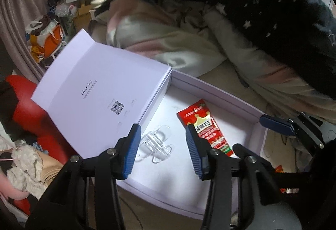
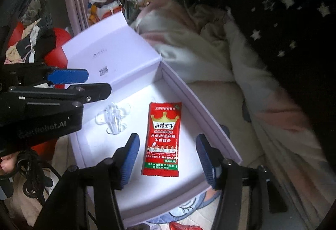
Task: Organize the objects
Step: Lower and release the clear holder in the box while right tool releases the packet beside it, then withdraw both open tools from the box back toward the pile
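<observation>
Both claws, the left gripper (image 1: pixel 160 150) and the right gripper (image 2: pixel 168 158), are held open and empty. "GenRobot.AI" is printed on one. Inside the white box (image 2: pixel 212 122), a red snack packet (image 2: pixel 162 139) marked 麻辣王子 is laid flat, pointing away, beside a clear plastic clip (image 2: pixel 113 118).

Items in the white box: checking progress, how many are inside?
2: a clear plastic clip on the left of the white cardboard box, a red snack packet to its right.
</observation>
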`<action>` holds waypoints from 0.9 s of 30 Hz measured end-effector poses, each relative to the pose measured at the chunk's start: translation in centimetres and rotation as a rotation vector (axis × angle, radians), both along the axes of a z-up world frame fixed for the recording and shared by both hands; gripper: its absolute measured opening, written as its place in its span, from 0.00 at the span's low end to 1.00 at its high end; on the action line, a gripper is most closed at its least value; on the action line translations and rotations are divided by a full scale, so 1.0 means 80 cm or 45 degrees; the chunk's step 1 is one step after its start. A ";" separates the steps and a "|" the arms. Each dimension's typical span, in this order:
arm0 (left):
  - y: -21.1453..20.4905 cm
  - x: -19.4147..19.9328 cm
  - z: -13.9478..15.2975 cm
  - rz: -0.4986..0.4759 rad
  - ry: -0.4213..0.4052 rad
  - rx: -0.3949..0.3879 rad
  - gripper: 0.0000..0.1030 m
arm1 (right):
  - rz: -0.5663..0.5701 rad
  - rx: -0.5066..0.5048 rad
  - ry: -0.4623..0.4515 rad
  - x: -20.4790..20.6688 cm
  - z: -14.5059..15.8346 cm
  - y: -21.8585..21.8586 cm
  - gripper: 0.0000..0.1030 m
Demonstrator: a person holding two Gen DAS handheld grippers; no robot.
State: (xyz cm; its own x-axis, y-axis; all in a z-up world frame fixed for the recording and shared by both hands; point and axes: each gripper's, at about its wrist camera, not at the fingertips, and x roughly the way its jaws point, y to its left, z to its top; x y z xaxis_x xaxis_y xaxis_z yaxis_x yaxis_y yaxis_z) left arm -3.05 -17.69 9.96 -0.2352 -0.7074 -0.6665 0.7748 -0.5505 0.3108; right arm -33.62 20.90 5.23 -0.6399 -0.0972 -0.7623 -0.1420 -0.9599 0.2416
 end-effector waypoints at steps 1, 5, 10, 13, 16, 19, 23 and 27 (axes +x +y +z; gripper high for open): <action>0.008 0.001 0.005 0.001 0.006 -0.013 0.41 | -0.008 0.001 0.013 0.006 0.006 0.002 0.55; 0.037 0.002 0.020 0.001 0.019 -0.061 0.41 | -0.039 0.009 0.067 0.030 0.027 0.012 0.55; 0.073 0.003 0.031 -0.010 0.040 -0.097 0.41 | -0.068 0.023 0.115 0.059 0.047 0.018 0.55; 0.095 0.005 0.035 -0.016 0.040 -0.121 0.41 | -0.087 0.023 0.139 0.077 0.056 0.020 0.55; 0.116 0.006 0.037 -0.026 0.039 -0.136 0.42 | -0.108 0.022 0.161 0.096 0.061 0.023 0.55; 0.135 0.007 0.036 -0.034 0.043 -0.142 0.42 | -0.127 0.024 0.176 0.116 0.066 0.025 0.55; 0.157 0.006 0.031 -0.052 0.036 -0.138 0.42 | -0.154 0.027 0.188 0.143 0.068 0.027 0.55; 0.186 0.003 0.024 -0.078 0.035 -0.153 0.42 | -0.183 0.031 0.191 0.171 0.067 0.029 0.55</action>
